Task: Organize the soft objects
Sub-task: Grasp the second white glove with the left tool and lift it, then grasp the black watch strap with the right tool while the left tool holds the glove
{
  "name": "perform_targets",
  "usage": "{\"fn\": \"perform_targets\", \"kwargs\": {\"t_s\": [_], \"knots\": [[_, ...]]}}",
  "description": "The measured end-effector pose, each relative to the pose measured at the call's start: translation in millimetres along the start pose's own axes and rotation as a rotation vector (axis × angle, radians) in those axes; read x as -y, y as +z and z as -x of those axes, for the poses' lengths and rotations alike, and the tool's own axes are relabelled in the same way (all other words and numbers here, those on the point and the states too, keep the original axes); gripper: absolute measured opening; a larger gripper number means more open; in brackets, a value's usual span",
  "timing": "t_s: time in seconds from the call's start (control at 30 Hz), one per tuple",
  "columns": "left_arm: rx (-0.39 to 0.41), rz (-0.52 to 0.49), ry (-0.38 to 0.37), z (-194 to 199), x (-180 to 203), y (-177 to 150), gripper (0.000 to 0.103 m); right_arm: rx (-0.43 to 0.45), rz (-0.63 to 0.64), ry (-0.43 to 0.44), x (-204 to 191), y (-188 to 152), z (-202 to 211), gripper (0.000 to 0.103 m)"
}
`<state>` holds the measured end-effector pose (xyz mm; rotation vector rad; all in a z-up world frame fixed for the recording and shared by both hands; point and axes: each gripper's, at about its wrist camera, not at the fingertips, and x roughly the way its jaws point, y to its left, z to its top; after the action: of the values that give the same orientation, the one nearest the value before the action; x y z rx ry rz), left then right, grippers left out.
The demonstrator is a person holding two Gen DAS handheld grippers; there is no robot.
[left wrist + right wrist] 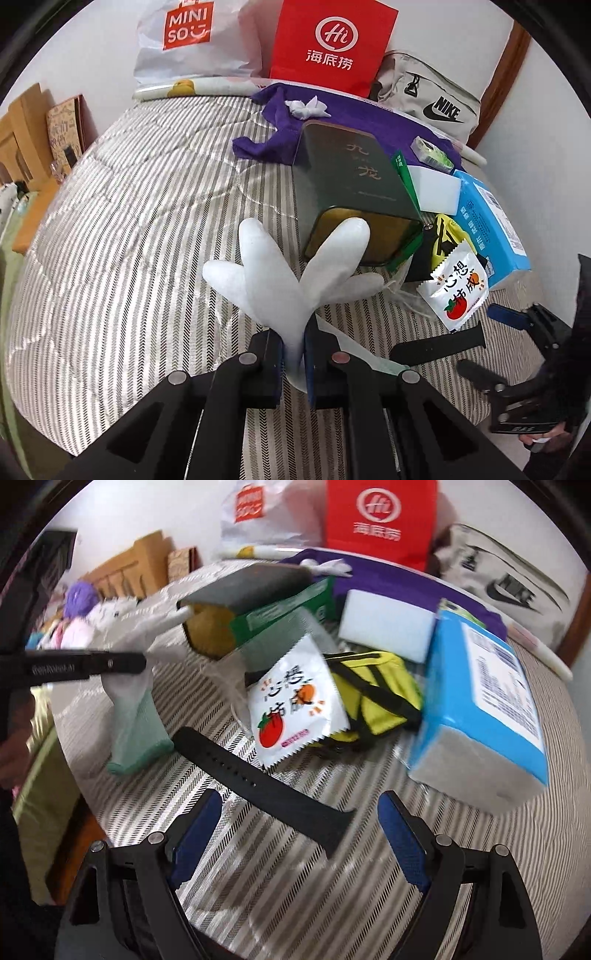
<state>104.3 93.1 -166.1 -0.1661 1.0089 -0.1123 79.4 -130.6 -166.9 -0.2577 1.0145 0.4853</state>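
Clamping our left hand-held gripper (293,363) on the white glove (288,273) at frame centre above the bed (129,221); our right hand-held gripper (301,834) gapes apart over the black strap (258,786).

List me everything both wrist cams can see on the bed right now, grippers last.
glove: 1, white with green cuff, pinched in left gripper
watch strap: 1, black, on quilt before right gripper
snack packet: 1, white, beside strap
pouch: 1, yellow-black, behind packet
tissue pack: 1, blue, right
sponge block: 1, white, centre back
tin: 1, dark green, lying centre
cloth: 1, purple, back
bags: red, white, grey, by wall
left gripper: shut on glove
right gripper: open, empty
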Motion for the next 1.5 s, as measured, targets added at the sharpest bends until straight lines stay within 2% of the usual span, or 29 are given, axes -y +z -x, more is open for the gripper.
{"fn": "perform_targets", "kwargs": {"t_s": [0.17, 0.23, 0.27, 0.3, 0.33, 0.37, 0.4, 0.47, 0.57, 0.67, 0.73, 0.8, 0.97, 1.03, 1.1, 1.13, 1.17, 1.2, 1.27, 1.5], "knots": [[-0.008, 0.016, -0.027, -3, -3, -1, 0.011, 0.013, 0.102, -0.019, -12, 3, -9, 0.085], [-0.014, 0.012, -0.029, -4, -3, -1, 0.011, 0.009, 0.091, 0.022, -8, 2, -10, 0.080], [-0.015, 0.013, -0.031, -5, -2, -1, 0.012, 0.008, 0.074, 0.058, -5, 2, -9, 0.071], [-0.017, 0.015, -0.035, -5, -2, -2, 0.012, 0.013, 0.081, 0.054, -4, 0, -6, 0.061], [-0.019, 0.016, -0.039, -5, -2, -2, 0.012, 0.010, 0.088, 0.063, -4, 0, -4, 0.056], [-0.020, 0.018, -0.041, -5, -2, -2, 0.012, 0.005, 0.094, 0.074, -5, -2, -2, 0.042], [-0.022, 0.019, -0.045, -5, -2, -3, 0.012, -0.009, 0.100, 0.080, -6, -3, 0, 0.035], [-0.026, 0.014, -0.050, -6, 0, -4, 0.012, -0.024, 0.113, 0.087, -8, -5, 3, 0.031], [-0.030, 0.006, -0.054, -6, 1, -6, 0.012, -0.033, 0.142, 0.095, -9, -4, 3, 0.032], [-0.030, 0.009, -0.057, -7, 1, -5, 0.012, -0.039, 0.150, 0.107, -8, 1, -2, 0.043], [-0.033, 0.017, -0.065, -7, 0, -4, 0.012, -0.039, 0.154, 0.118, -10, 5, -4, 0.044], [-0.035, 0.023, -0.071, -8, -2, -4, 0.012, -0.044, 0.190, 0.152, -18, 3, -2, 0.024], [-0.032, 0.035, -0.089, -8, -5, -5, 0.012, -0.079, 0.187, 0.147, -29, 1, 3, 0.022], [-0.032, 0.036, -0.091, -9, -6, -5, 0.012, -0.080, 0.168, 0.159, -29, 5, 0, 0.027], [-0.032, 0.035, -0.092, -8, -5, -5, 0.012, -0.079, 0.144, 0.198, -30, 10, -4, 0.042], [-0.032, 0.035, -0.092, -8, -5, -5, 0.012, -0.071, 0.145, 0.197, -31, 12, -5, 0.043], [-0.032, 0.035, -0.093, -7, -5, -5, 0.012, -0.060, 0.157, 0.181, -34, 13, -7, 0.039], [-0.031, 0.039, -0.096, -7, -5, -5, 0.012, -0.045, 0.183, 0.143, -38, 13, -7, 0.030], [-0.032, 0.044, -0.101, -7, -7, -5, 0.012, -0.051, 0.185, 0.149, -39, 13, -6, 0.021], [-0.037, 0.038, -0.103, -7, -6, -5, 0.012, -0.036, 0.122, 0.149, -35, 13, -8, 0.025]]}}
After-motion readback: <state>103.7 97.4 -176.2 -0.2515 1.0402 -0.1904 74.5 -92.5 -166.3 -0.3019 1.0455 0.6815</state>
